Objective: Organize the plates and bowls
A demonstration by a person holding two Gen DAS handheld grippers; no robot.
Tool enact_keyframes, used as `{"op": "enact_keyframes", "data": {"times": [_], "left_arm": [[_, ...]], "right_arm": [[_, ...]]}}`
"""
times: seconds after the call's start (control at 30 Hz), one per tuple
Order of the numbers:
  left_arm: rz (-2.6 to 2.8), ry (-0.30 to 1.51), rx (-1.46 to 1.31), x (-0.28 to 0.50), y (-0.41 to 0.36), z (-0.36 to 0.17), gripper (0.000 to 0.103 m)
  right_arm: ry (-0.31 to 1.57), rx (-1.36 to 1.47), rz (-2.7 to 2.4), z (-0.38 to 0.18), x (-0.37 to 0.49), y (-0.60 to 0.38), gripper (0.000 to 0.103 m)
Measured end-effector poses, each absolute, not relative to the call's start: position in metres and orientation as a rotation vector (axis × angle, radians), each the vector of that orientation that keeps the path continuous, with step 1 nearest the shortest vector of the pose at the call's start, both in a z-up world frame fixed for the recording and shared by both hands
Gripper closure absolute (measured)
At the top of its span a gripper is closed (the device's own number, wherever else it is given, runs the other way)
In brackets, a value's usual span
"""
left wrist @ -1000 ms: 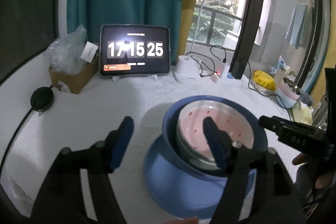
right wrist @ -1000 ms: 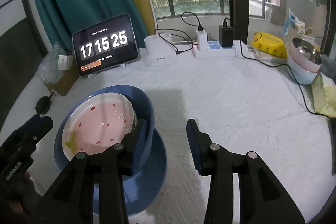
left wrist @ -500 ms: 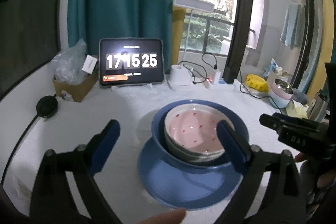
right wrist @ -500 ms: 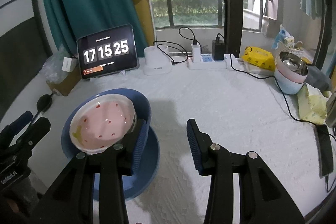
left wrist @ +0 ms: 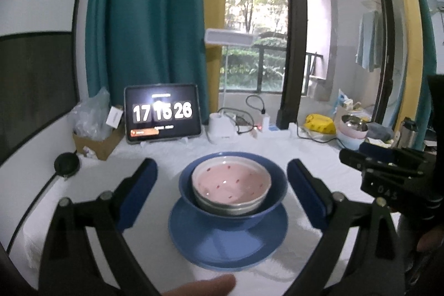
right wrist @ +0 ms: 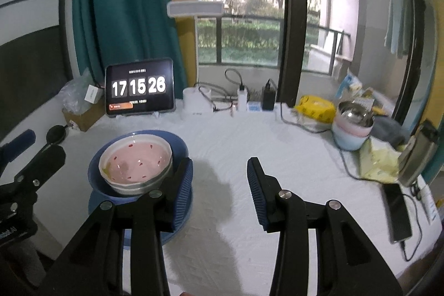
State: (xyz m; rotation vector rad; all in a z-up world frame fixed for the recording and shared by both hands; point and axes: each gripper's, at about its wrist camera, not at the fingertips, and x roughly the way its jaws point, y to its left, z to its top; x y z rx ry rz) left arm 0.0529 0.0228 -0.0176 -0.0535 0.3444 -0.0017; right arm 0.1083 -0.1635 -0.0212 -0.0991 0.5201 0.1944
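My left tongs (left wrist: pixel 222 201) stand spread wide with nothing pinched; the stack only shows between the 2 blue pads from this angle, and neither pad touches it. My right tongs (right wrist: pixel 219 190) sit part open and empty too, over bare cloth just right of the stack, the left pad lying in front of the plate's edge without touching it as far as I can tell. A fingertip (left wrist: pixel 205 286) of mine pokes in at the bottom of the left view.

Just past the pads is the work itself, near the front left of the white-covered bench (right wrist: pixel 277 157). A flat blue plate (left wrist: pixel 227 240) lies at the bottom, a deep blue bowl (left wrist: pixel 273 185) stands on it, and a grey-sided bowl (left wrist: pixel 230 208) nests in that, with a white bowl (left wrist: pixel 231 180) with a pink, red-flecked inside on top. Widest at the base, smallest on top: I judge that order keeps the pile steady and compact. It looks level and settled, so this part reads to me as done.

Farther right, near the bench edge, 1 more nest of pastel bowls (right wrist: pixel 351 135) holds a steel bowl (right wrist: pixel 356 112). Whether it belongs to the job I cannot say.

At the back stand a tablet clock (right wrist: pixel 140 87), a lamp base (right wrist: pixel 197 101) and a power strip (right wrist: pixel 255 105) under the window.
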Motion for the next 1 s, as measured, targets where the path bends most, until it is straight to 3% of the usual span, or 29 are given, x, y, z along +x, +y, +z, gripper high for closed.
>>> {"op": "enact_keyframes", "data": {"times": [1.0], "left_arm": [[-0.037,0.267,-0.038,0.003,0.005,0.009,0.008]], "right_arm": [[0.404,-0.052,0.121,0.007,0.051,-0.203,0.059]]}}
